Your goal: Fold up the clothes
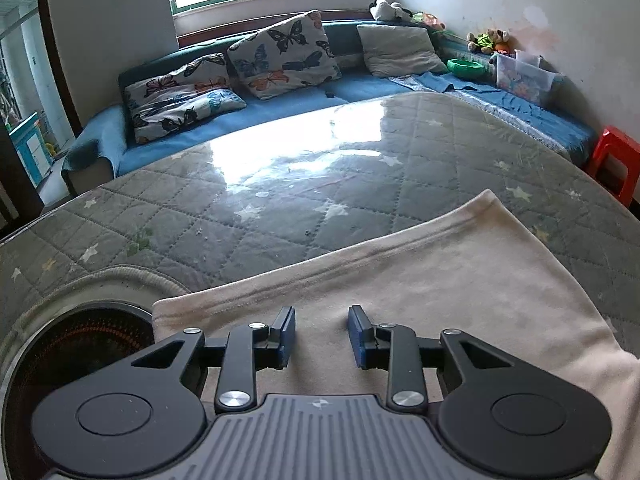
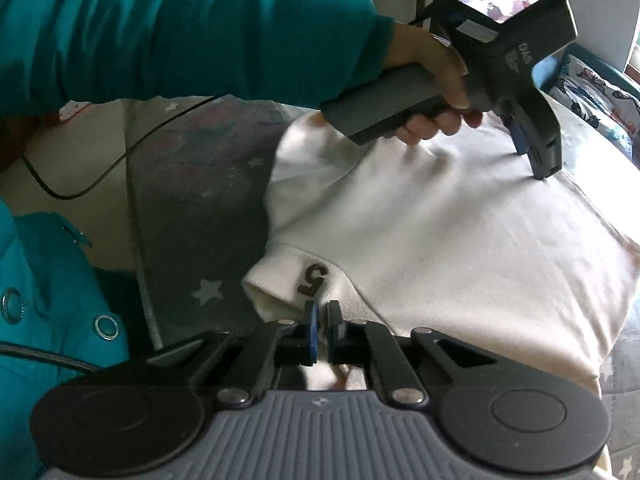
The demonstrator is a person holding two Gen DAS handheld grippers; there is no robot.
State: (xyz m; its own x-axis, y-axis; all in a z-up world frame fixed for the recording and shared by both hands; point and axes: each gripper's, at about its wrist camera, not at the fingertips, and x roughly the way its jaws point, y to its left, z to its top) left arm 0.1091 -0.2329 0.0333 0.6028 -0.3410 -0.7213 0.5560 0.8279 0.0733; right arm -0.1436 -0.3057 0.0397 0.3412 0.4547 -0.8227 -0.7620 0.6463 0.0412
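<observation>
Cream garment (image 2: 420,240) lies spread on the grey star-quilted table cover (image 1: 240,216). Right gripper (image 2: 322,320) is clenched on its edge beside the "5" patch (image 2: 312,279), apparently pinching cloth. Left gripper (image 1: 322,334) rests parted over the fabric, grasping nothing.

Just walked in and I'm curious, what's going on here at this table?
A person in a teal sleeve is folding a cream garment laid on a quilted grey table cover, using a handheld gripper in each hand. The right gripper is shut on the garment's edge, just below a dark "5" patch. The left gripper stands partly open, with cloth beneath it and nothing pinched; the right wrist view shows its tips down on the garment's far side.
</observation>
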